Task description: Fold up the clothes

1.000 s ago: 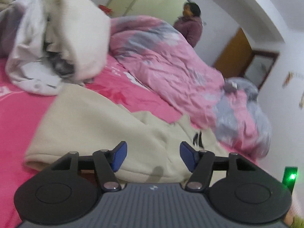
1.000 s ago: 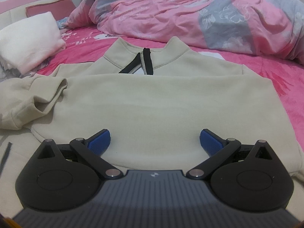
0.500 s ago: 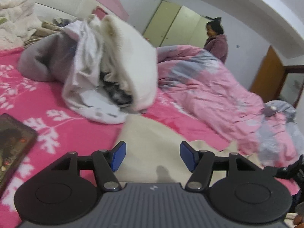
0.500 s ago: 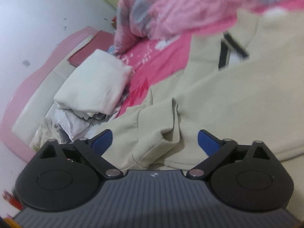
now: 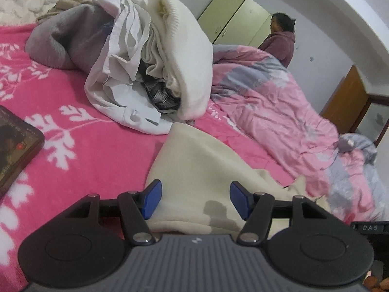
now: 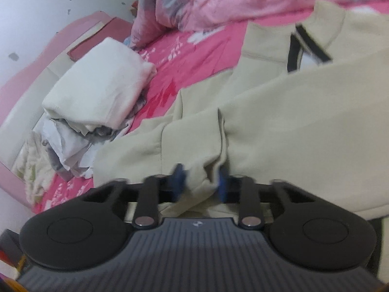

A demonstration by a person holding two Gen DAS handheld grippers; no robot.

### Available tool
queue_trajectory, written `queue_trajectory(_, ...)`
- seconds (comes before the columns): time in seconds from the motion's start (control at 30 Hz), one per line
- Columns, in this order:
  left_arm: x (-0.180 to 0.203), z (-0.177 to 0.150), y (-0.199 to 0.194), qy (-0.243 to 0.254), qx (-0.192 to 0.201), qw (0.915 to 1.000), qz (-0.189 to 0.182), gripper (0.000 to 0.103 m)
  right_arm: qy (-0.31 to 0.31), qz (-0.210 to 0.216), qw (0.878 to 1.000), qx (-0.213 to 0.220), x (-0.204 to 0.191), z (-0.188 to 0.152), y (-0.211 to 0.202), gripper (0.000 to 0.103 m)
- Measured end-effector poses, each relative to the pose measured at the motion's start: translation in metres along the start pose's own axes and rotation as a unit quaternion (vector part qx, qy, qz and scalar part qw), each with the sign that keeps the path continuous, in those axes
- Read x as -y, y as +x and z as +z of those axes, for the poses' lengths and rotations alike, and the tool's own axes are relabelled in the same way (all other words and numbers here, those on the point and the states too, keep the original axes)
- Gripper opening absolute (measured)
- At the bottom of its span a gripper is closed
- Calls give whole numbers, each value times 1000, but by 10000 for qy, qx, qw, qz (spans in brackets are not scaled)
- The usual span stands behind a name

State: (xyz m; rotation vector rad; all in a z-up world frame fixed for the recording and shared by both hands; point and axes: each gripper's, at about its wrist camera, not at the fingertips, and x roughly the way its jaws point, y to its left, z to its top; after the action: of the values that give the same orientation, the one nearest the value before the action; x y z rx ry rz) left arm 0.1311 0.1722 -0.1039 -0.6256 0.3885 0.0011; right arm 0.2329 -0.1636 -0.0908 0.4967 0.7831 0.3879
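Bed: pink sheet point(image 5: 80, 160) with white leaf print; all the work lies on it.
Left gripper point(image 5: 195, 200): mine, pads spread wide apart, holding nothing, hovering over the near edge of the sweater point(image 5: 201, 170).
Right gripper point(image 6: 200, 181): blurred by motion; pads drawn close with a fold of sweater point(image 6: 304, 121) sleeve cloth between them. I judge it is pinching the sleeve near the shoulder seam, though the blur leaves the grip a little uncertain.
Sweater: cream, zip collar point(image 6: 301, 46) lying toward 1 o'clock in the right view; body spread fairly flat, the sleeve point(image 6: 150, 143) bunched and trailing toward 9 o'clock.
Progress: the sweater is laid out but not a compact fold. As I read it, the sleeve is what I have in hand, and the body fold is left after that.
Stack: at 11 o'clock, beyond the sweater, a cream folded piece point(image 5: 180, 56) sits on top of white, grey and checked cloth point(image 5: 121, 90). Whether that heap is finished work or waiting work I cannot tell.
Phone point(image 5: 14, 148): dark, at 9 o'clock on the sheet, near the left view's edge.
Quilt point(image 5: 279, 102): pink and grey, heaped from 1 to 3 o'clock behind the sweater.
Room: a person point(image 5: 279, 41) stands past the quilt by yellow-green cupboard doors point(image 5: 235, 22); white walls, a wooden door point(image 5: 347, 102) at 2 o'clock, a pink headboard point(image 6: 80, 34) far off in the right view.
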Motion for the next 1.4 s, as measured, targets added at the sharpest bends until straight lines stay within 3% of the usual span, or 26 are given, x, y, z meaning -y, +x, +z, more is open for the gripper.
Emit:
queue_trajectory(0.13,-3,2,-3,-102,17,9998,-197,63,-200,125,9988,439,-4,7,-20,10)
queue_trajectory(0.37,26,7,-17,312,103,9972,-667,64,-694,-156,9902,1200,-4,31,-60,9)
queue_trajectory(0.5,43,3,-13,609,-70,9953,-743,64,-838,-549,9798,1729,17,47,-98,9)
queue_trajectory(0.67,64,-14,1,1112,-500,9903,-669,64,-944,-1330,9569,2403,59,63,-153,9)
queue_trajectory(0.77,77,-25,10,1496,-762,9843,-539,64,-690,-1645,9527,2462,97,65,-172,9)
queue_trajectory(0.93,91,-35,20,2030,-1082,9730,-170,64,-374,-2023,9587,1964,151,51,-159,9)
queue_trajectory(1.07,94,-37,23,2176,-1170,9690,-44,65,125,-1835,9662,1804,178,41,-152,9)
queue_trajectory(1.17,98,-33,22,2189,-1130,9692,27,65,305,-1527,9678,1977,175,57,-161,9)
queue_trajectory(1.27,106,-30,22,2274,-1072,9679,71,65,49,-1228,9645,2339,157,81,-179,9)
queue_trajectory(1.4,113,-37,25,2500,-1123,9616,177,65,-412,-1587,9572,2384,156,73,-189,9)
